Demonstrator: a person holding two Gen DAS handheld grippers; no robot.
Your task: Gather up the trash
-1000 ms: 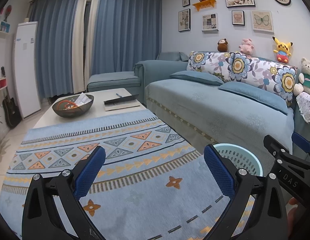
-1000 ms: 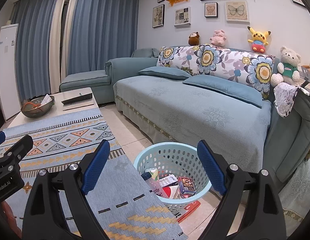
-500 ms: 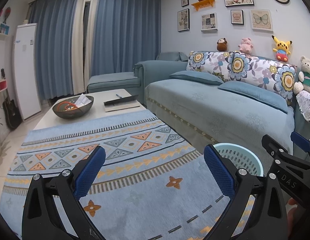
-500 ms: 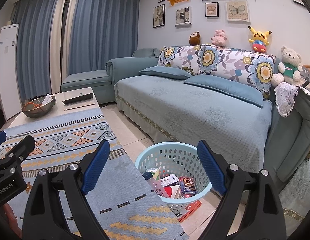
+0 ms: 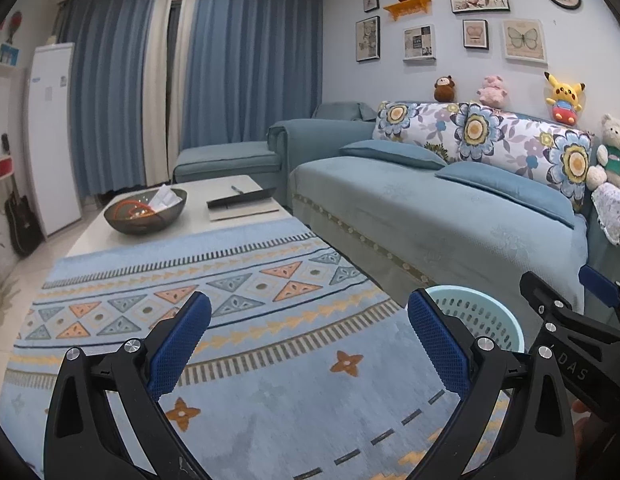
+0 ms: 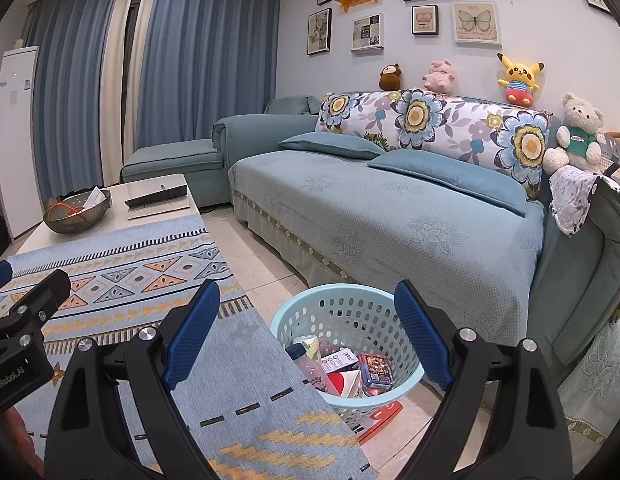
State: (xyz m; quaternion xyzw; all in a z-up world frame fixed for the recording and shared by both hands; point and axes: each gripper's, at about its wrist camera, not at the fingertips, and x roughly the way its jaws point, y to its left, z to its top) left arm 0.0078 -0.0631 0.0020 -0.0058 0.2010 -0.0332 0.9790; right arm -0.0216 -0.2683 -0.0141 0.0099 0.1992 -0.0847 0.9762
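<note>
left claw (image 5: 308,344) released, pads wide apart, nothing between them, held above the patterned rug (image 5: 238,320). right claw (image 6: 306,334) likewise released and empty, hanging just over the near rim of the pale blue basket (image 6: 406,380). basket standing on the floor between rug edge and sofa (image 6: 390,216), likely parked there to be within easy reach. trash sitting inside the basket: a bottle (image 6: 310,368), a small dark red box (image 6: 375,368), some paper packets. red flat piece (image 6: 380,416) poking out from under the basket on the floor, perhaps trash not yet picked up. far left, a low desk (image 5: 198,220) carrying a dark bowl (image 5: 145,211) with paper and an orange cord inside, possibly more to collect. both claws empty, so probably between pickups or near the end.
</note>
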